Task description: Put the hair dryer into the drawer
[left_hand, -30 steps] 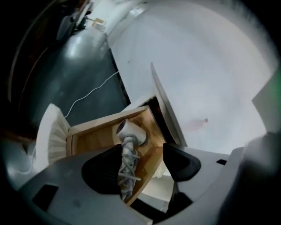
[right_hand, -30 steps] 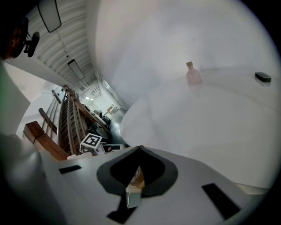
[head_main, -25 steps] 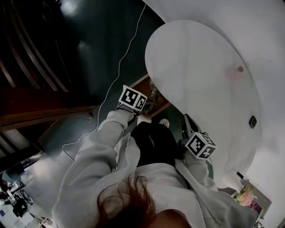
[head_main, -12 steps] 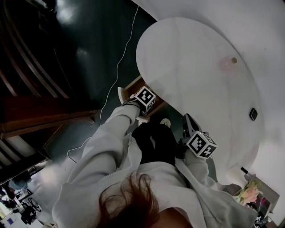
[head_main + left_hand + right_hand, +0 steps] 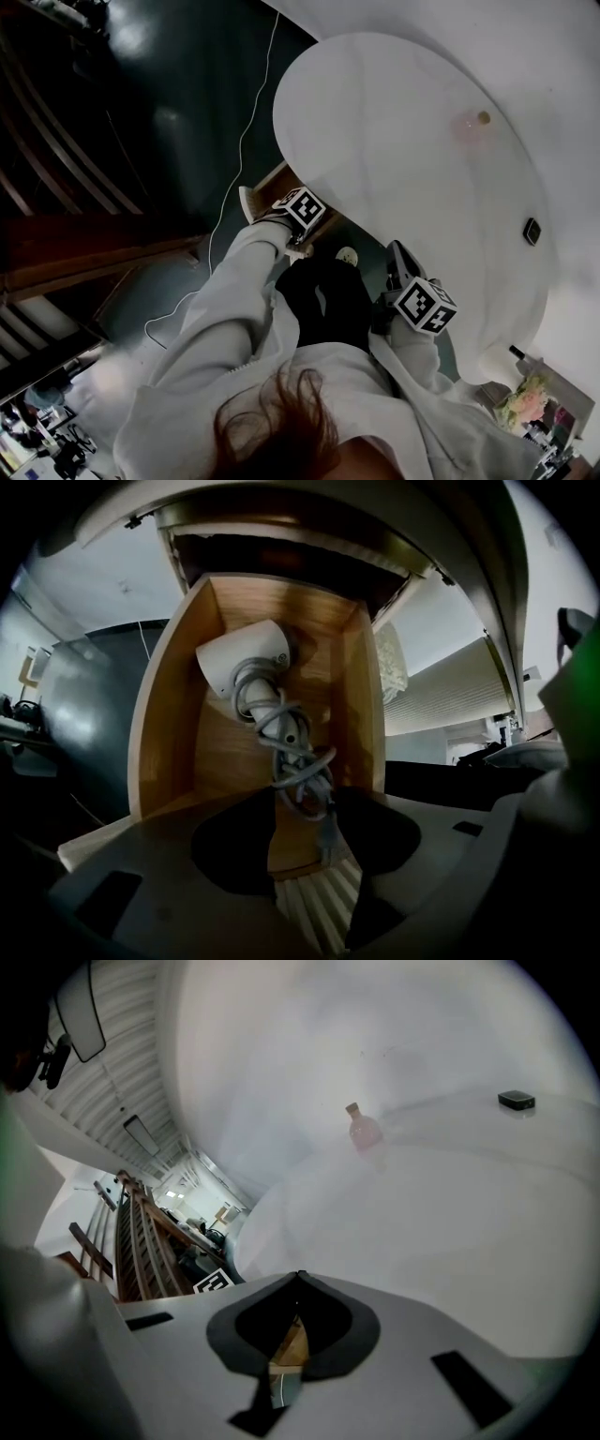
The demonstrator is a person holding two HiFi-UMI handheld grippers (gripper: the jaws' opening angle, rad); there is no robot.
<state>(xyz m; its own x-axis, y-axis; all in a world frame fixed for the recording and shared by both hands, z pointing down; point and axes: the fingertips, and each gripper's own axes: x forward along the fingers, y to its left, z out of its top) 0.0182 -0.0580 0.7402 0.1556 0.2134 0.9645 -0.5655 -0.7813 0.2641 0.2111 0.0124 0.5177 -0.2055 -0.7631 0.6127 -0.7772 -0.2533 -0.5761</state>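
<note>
In the head view, the person's hair and white sleeves are covering much of the scene. The left claw [image 5: 302, 211] is reaching down at the desk's [image 5: 403, 150] near-left edge, where only a sliver of the wooden drawer [image 5: 279, 178] is showing. Its jaws are lying hidden under its marker cube. The right claw [image 5: 401, 272] is hanging lower, beside the desk's near edge.

The left gripper view is looking steeply down into the drawer, which is standing pulled out. The white hair dryer [image 5: 248, 663] is lying inside it, head toward the back, with its grey cord [image 5: 295, 771] coiled around the handle. The jaws have just been closing and are standing partly apart. The cord's plug end is showing between them, unpinched.

In the right gripper view, the jaws are meeting at their tips, gripping nothing. They are pointing across the desk top toward a pink bottle [image 5: 364, 1131] and a small black object [image 5: 517, 1100] near the far edge.
</note>
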